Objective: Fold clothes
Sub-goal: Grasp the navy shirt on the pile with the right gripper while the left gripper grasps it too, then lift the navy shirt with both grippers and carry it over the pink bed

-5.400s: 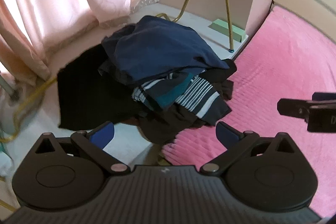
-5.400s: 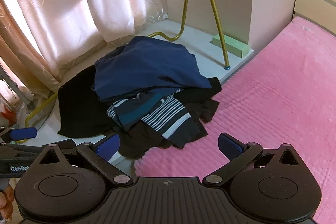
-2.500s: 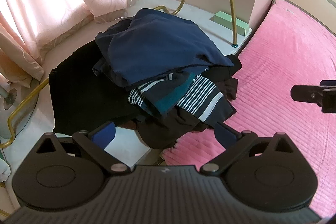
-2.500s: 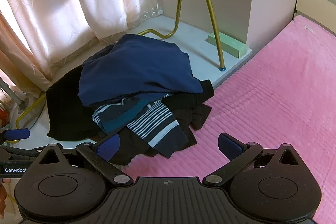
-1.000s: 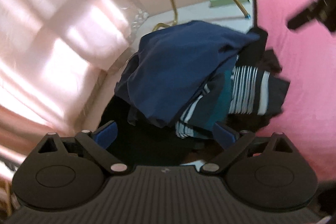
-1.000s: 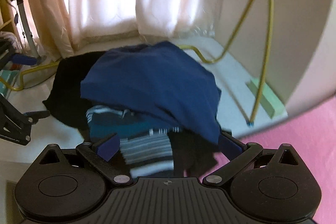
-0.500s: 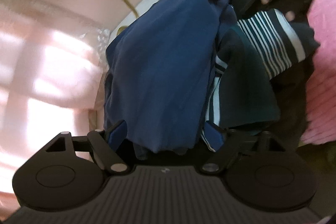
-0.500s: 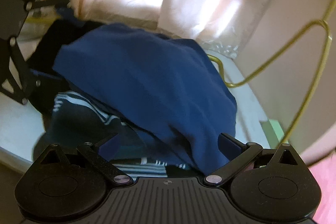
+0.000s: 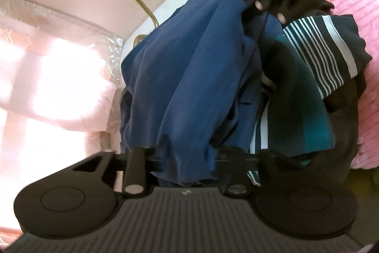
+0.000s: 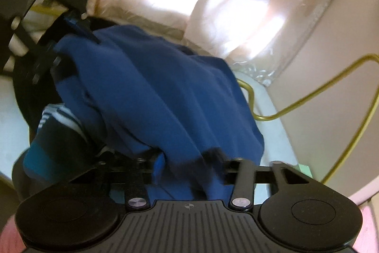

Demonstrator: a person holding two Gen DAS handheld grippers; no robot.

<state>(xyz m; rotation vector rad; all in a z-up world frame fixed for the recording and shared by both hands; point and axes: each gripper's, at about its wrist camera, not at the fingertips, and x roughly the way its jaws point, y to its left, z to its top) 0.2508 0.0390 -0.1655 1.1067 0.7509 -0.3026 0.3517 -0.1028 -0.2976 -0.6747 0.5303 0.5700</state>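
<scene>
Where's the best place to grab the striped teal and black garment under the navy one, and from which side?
Probably the white-striped flap of the striped teal and black garment, approached from the pink bed cover side. That edge lies flat and uncovered, while the navy blue garment, pinched by the left gripper and right gripper, drapes over its other end.

No words, labels or numbers can be read anywhere in either wrist view.

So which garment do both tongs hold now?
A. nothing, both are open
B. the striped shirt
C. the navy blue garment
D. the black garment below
C: the left tongs and the right tongs are each closed on an edge of the navy blue garment.
</scene>
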